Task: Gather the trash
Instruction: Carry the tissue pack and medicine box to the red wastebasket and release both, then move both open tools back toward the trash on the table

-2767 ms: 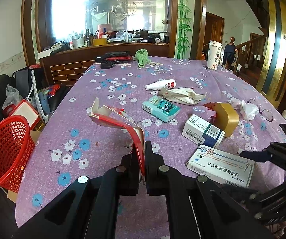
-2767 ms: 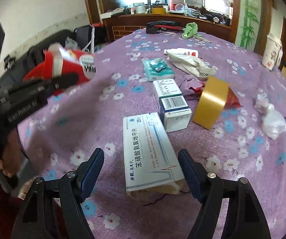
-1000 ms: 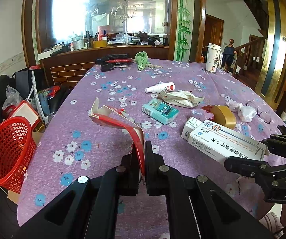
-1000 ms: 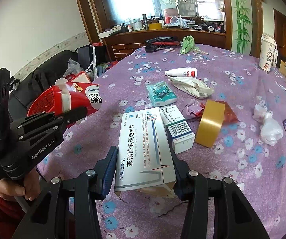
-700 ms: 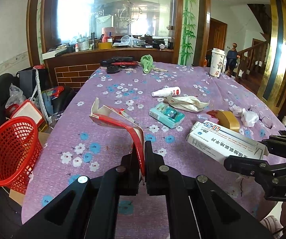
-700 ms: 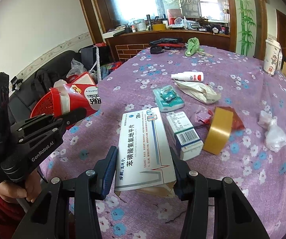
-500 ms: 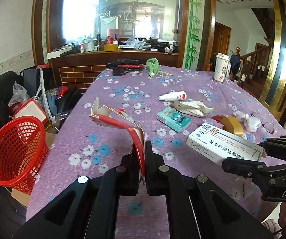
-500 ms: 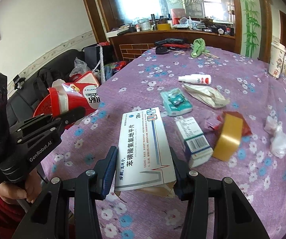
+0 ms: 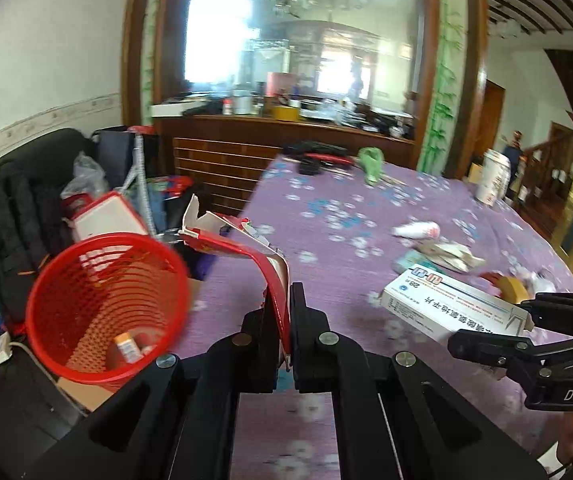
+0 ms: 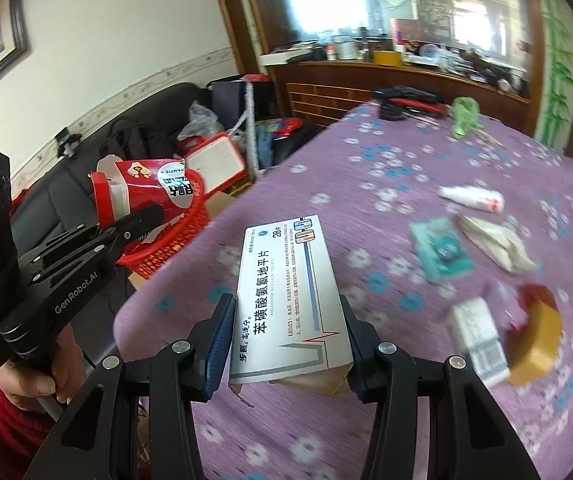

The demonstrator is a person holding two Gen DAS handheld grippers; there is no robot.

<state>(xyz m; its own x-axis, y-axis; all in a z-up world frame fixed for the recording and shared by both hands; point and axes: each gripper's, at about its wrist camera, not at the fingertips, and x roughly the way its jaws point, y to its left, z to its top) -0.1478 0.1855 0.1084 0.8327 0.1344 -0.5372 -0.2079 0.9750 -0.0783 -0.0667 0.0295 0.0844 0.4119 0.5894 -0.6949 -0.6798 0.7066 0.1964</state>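
My left gripper [image 9: 284, 312] is shut on a torn red and white carton [image 9: 242, 248], held in the air near the table's left edge, close to the red mesh basket [image 9: 102, 304] on the floor. The carton [image 10: 146, 192] and basket [image 10: 166, 244] also show in the right wrist view. My right gripper [image 10: 286, 332] is shut on a long white medicine box [image 10: 286, 284], held above the purple flowered tablecloth [image 10: 386, 184]. The box [image 9: 446, 308] shows at the right in the left wrist view. The basket holds a small bottle [image 9: 126, 348].
On the table lie a small white box [image 10: 478, 340], a yellow tape roll [image 10: 534, 340], a teal packet [image 10: 442, 252], crumpled paper [image 10: 494, 240], a white spray bottle [image 10: 470, 198], a green cloth [image 10: 464, 114] and a paper cup [image 9: 494, 176]. A black sofa [image 9: 6, 200] and bags stand left.
Both grippers have swung left with their loads. The red basket now sits much closer and larger in the left wrist view. Both grips are unchanged.
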